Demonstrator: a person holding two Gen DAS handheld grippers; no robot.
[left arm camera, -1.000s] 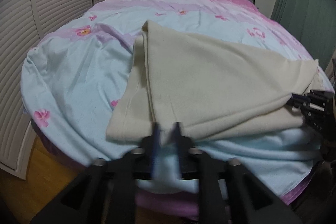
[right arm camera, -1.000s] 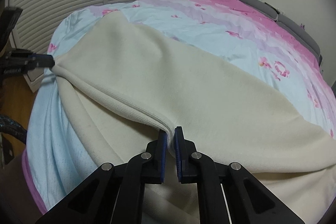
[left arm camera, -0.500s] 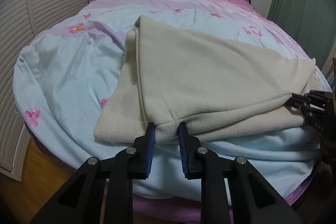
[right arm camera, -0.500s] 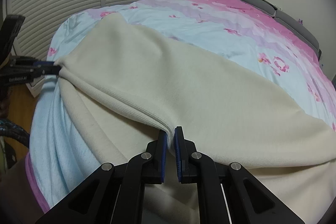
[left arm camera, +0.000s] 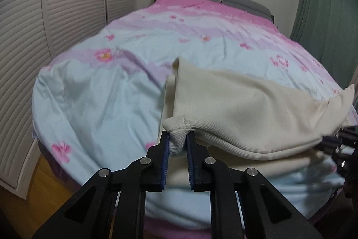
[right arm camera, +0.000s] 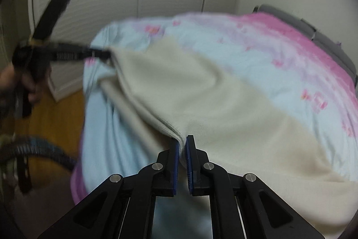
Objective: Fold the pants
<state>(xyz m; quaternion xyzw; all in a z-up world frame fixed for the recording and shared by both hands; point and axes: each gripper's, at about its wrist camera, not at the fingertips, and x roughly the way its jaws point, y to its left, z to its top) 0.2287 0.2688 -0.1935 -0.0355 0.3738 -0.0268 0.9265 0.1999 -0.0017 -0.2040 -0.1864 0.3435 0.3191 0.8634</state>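
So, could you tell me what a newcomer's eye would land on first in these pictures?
Probably the cream pants, draped over the near end of the bed with its pink-and-blue floral cover. The left gripper is closing on one ribbed corner, and the right gripper pinches the edge farther along.

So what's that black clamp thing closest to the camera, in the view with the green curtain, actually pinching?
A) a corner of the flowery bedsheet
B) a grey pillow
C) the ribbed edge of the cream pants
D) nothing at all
C: in the left wrist view the left gripper has the ribbed hem of the cream pants bunched between its blue pads, jaws closing on it, above the flowered bedsheet.
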